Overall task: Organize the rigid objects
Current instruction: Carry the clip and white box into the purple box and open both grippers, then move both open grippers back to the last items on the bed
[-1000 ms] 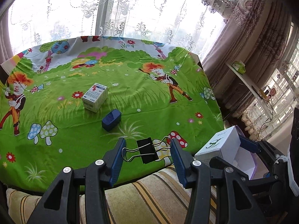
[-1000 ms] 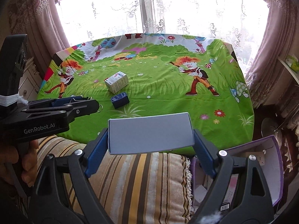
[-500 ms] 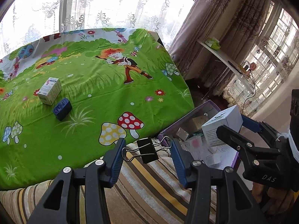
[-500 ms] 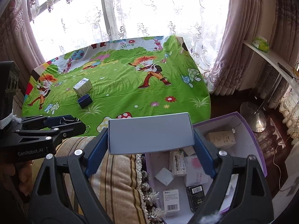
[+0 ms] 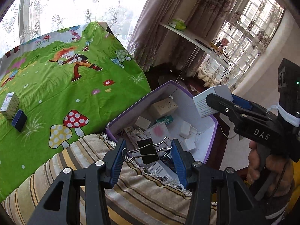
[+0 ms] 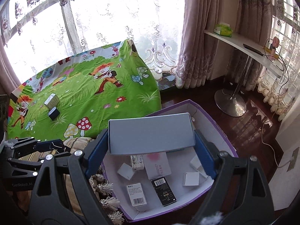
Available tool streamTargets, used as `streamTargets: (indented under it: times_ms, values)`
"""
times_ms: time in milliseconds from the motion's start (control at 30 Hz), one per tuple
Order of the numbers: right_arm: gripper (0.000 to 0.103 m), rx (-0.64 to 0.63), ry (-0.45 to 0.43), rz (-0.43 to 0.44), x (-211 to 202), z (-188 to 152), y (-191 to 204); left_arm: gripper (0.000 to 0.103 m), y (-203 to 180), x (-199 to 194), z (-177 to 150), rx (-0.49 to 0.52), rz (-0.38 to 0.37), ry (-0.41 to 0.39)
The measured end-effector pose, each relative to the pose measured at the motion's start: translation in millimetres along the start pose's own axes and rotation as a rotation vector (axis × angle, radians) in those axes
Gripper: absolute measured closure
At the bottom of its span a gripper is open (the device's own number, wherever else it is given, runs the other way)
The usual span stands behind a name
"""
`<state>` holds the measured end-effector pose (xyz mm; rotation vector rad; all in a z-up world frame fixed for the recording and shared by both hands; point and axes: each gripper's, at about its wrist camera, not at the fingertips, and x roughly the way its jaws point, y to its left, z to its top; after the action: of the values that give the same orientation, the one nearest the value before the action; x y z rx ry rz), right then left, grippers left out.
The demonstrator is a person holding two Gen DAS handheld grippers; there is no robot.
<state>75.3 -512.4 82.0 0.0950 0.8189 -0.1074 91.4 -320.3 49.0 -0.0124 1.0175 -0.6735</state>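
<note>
A: In the left view, what do the tongs hold?

B: The left gripper (image 5: pixel 148 154) sits low in the middle. Its blue pads pinch the wire handles of a black clip (image 5: pixel 147 151). The tongs are narrow, because the clip is small.

A: Where is the clip?

B: It hangs over the near edge of the purple bin (image 5: pixel 210 136), right of middle. I think it is there so it can drop in with the other small boxes.

A: What is at the right?

B: The right gripper (image 5: pixel 211 101), held by a hand (image 5: pixel 270 168). It grips a white box (image 5: pixel 210 101) above the far side of the bin.

A: What is left on the cloth?

B: At the far left edge, on the green cloth (image 5: pixel 56 86), a pale box (image 5: pixel 9 105) and a blue box (image 5: pixel 18 120) lie close together. I guess they still need to go in.

A: Now the right view?

B: The right gripper (image 6: pixel 151 136) is in the middle. Its tongs are wide, squeezing the white box (image 6: pixel 151 136) by its two ends. The box hangs over the bin (image 6: pixel 221 131), which fills the lower middle.

A: And the other tongs?

B: The left gripper (image 6: pixel 54 147) pokes in at the lower left with the clip's wire (image 6: pixel 56 146) in it. It is beside the bin.
</note>
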Motion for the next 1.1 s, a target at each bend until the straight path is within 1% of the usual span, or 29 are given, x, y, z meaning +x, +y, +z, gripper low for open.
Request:
streamTargets:
  times_ms: [100,167,233,467,767,1100]
  values:
    - [0.014,0.026,-0.005,-0.015,-3,1,-12,0.052,-10,2,2,0.022,-0.038,0.005]
    - [0.014,0.037,-0.005,-0.022,-4,2,-18,0.049,-14,5,3,0.033,-0.051,0.009]
    - [0.014,0.043,-0.003,-0.031,-5,1,-23,0.046,-16,5,3,0.037,-0.05,0.009]
    - [0.013,0.052,0.001,-0.033,-3,2,-26,0.045,-5,3,4,0.005,-0.038,0.001]
    - [0.013,0.027,0.004,-0.024,-4,3,-15,0.045,2,-5,5,-0.01,-0.038,-0.024]
    - [0.012,-0.027,0.023,0.007,0,5,7,0.045,26,-18,10,-0.066,-0.019,-0.065]
